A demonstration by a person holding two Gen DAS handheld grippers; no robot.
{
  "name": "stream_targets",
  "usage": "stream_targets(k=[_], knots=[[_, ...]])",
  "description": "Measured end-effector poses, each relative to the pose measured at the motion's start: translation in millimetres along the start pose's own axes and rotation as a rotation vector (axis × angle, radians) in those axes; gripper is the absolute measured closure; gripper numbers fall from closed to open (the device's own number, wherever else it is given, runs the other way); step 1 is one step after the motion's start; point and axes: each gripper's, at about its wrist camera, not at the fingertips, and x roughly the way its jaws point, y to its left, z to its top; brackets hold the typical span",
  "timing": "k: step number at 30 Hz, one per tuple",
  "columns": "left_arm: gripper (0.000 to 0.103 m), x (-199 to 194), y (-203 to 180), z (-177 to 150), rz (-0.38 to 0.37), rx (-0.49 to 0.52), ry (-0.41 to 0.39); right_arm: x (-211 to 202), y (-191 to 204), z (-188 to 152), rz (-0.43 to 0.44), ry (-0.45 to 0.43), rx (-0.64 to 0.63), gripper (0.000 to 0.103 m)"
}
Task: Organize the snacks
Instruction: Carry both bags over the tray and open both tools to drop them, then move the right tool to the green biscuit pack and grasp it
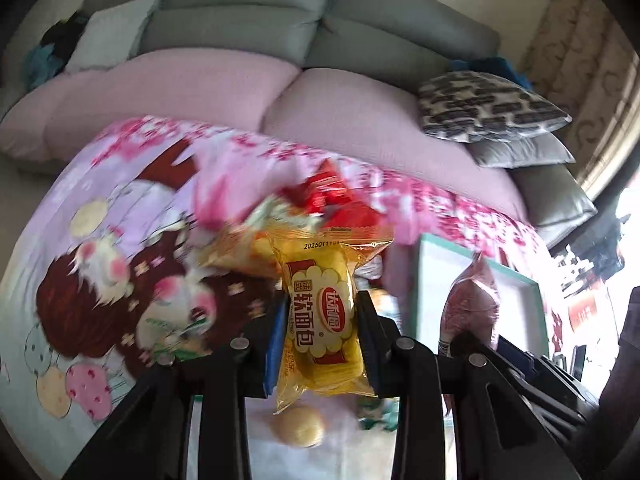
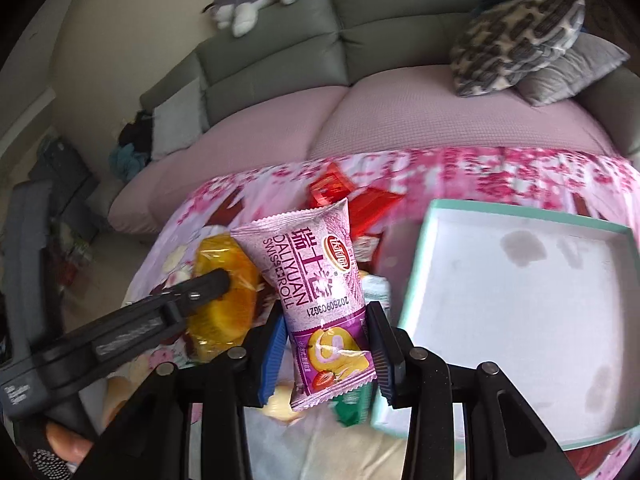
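My left gripper point(image 1: 321, 308) is shut on a yellow soft-bread packet point(image 1: 320, 276), held upright above the snack pile. My right gripper point(image 2: 324, 316) is shut on a pink Swiss roll packet point(image 2: 312, 276), also lifted. In the right wrist view the left gripper's finger point(image 2: 212, 282) presses the yellow packet point(image 2: 228, 312) just left of the pink one. More snacks lie below on the floral cloth: red packets point(image 2: 334, 188), a green packet point(image 2: 352, 404) and a round yellow pastry point(image 1: 298, 426). A teal-rimmed white box point(image 2: 420, 264) stands open to the right, with nothing in it.
The cartoon-and-blossom cloth point(image 1: 100, 240) covers the surface. Behind it is a grey sofa with pink seat cushions point(image 1: 340, 108), patterned and grey pillows point(image 2: 516, 40) at its right end, and a plush toy point(image 2: 256, 0) on the backrest. Clutter sits on the floor at far left point(image 2: 60, 184).
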Motion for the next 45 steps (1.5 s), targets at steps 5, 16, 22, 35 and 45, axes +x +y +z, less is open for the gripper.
stream_targets(k=[5,16,22,35,45], knots=[[0.068,21,-44,5,-0.058,0.086,0.037,1,-70,6,-0.217,0.027,0.179,0.061],[0.066,92,-148,8,-0.208,0.219,0.091,-16,-182,11,-0.428,-0.014,0.388,0.061],[0.028,100,-156,10,-0.171,0.232,0.095,-16,-202,12,-0.455,-0.031,0.407,0.038],[0.007,44,-48,-11,0.078,0.114,0.054,-16,-159,-2,-0.365,0.006,0.326,0.000],[0.004,13,28,-24,0.180,-0.012,0.014,1,-88,-9,-0.216,0.031,0.203,0.000]])
